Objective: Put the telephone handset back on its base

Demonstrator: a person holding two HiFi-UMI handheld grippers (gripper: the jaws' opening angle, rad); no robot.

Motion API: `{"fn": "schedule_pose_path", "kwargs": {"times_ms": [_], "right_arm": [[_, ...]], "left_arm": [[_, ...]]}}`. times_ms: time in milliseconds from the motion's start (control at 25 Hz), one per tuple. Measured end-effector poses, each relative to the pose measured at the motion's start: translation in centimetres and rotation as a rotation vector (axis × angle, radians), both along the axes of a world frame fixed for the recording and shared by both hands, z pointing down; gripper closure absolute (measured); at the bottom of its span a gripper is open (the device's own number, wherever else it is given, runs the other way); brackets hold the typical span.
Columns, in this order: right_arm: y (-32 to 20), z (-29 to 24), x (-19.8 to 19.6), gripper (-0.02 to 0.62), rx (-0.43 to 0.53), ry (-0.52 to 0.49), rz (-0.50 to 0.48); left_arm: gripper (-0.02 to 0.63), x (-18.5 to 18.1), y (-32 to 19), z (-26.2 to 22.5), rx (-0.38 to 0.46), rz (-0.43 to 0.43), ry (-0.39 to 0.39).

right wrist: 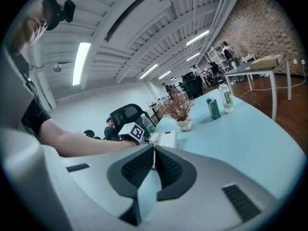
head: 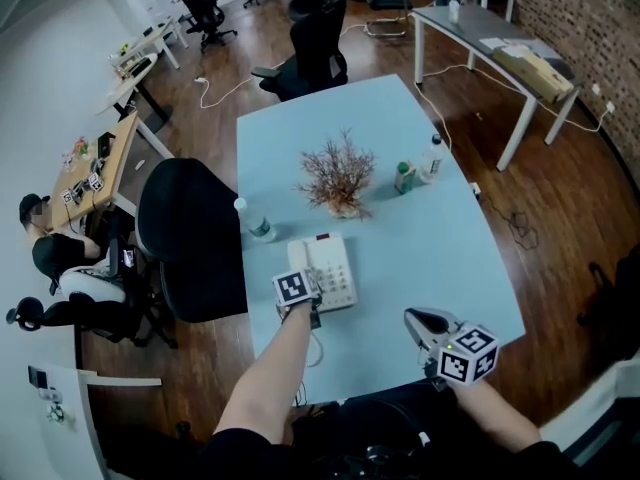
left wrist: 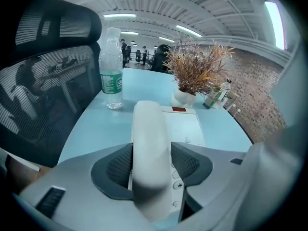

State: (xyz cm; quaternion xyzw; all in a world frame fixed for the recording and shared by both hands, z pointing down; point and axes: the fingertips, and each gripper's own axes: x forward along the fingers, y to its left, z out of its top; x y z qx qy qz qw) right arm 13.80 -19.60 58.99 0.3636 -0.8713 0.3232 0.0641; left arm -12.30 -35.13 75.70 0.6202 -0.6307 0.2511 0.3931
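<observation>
A white telephone base (head: 335,270) (left wrist: 185,124) sits on the light blue table (head: 420,238). Its white handset (head: 304,259) (left wrist: 150,143) lies along the base's left side, in its cradle. My left gripper (head: 308,294) (left wrist: 151,166) reaches down over the near end of the handset. The handset is between its pads (left wrist: 120,170); a thin gap with keypad buttons shows at the right pad, so the jaws are open. My right gripper (head: 420,320) (right wrist: 154,163) hovers above the table's near right part, shut and empty, and the phone (right wrist: 166,139) lies ahead of it to the left.
A water bottle (head: 255,223) (left wrist: 111,76) stands left of the phone. Just behind the phone is a dried plant in a white pot (head: 338,176) (left wrist: 195,73); a green carton (head: 404,177) and a second bottle (head: 432,156) are further right. A black chair (head: 190,238) is at the table's left edge.
</observation>
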Motion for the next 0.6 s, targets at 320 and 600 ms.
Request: {"fn": "schedule_pose_path", "kwargs": {"times_ms": [320, 600], "right_arm": [[0.1, -0.3, -1.8, 0.581, 0.028, 0.024, -0.049], [1.5, -2.1, -6.1, 0.591, 0.072, 0.004, -0.102]], "left_arm": [[0.362, 0.8, 2.0, -6.9, 0.198, 0.027, 0.112], [0.559, 4.9, 13.1, -13.4, 0.281, 0.35, 0.228]]}}
